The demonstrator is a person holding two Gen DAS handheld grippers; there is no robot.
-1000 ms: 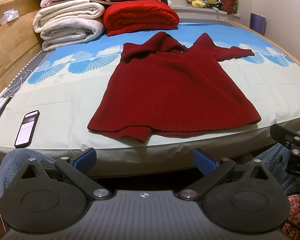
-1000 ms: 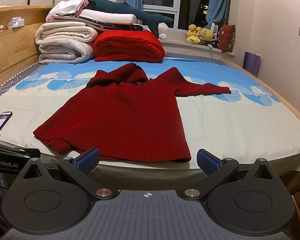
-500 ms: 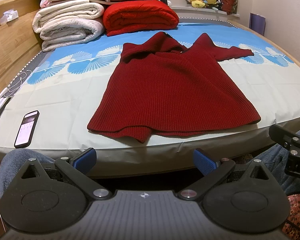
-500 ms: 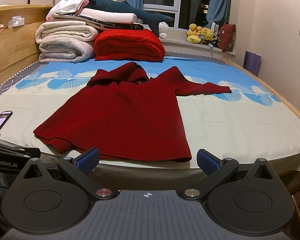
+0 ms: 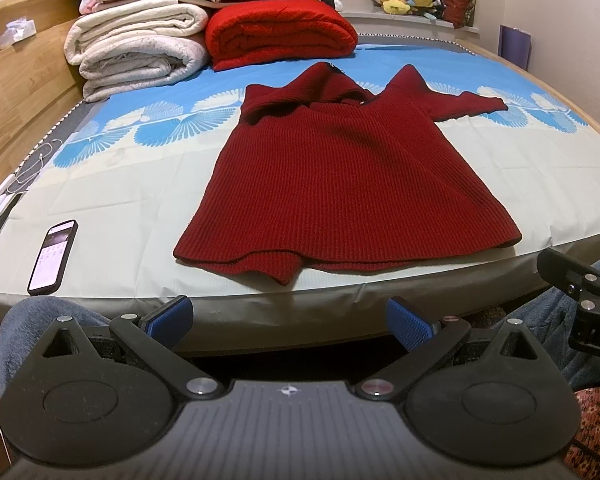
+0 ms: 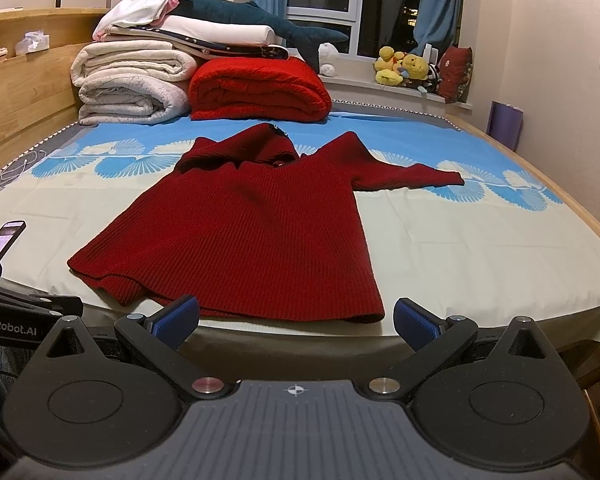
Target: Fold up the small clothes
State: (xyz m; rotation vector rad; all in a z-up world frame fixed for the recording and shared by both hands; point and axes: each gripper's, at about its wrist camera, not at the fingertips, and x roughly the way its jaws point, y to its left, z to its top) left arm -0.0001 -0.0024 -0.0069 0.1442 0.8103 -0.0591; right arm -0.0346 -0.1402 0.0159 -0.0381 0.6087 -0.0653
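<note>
A red sweater (image 5: 348, 184) is lying spread flat on the bed (image 5: 112, 200), its hem at the near edge. The left gripper (image 5: 290, 318) and right gripper (image 6: 296, 318) are hovering before that edge, both jaws wide apart and holding nothing. A phone (image 5: 53, 256) is lying at the near left.

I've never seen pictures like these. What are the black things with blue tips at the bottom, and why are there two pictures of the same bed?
Those are two grabbing tools. A person holds one in each hand, and each carries a small camera looking out along its two fingers. One picture comes from the left gripper, the other from the right gripper, so you see the bed from two nearby spots. The blue pads are fingertips. Both grippers are open and hold nothing. On the bed lies a dark red sweater, spread flat with one sleeve sticking out, waiting to be folded. A phone lies to its left, and folded blankets are stacked at the far end.
</note>
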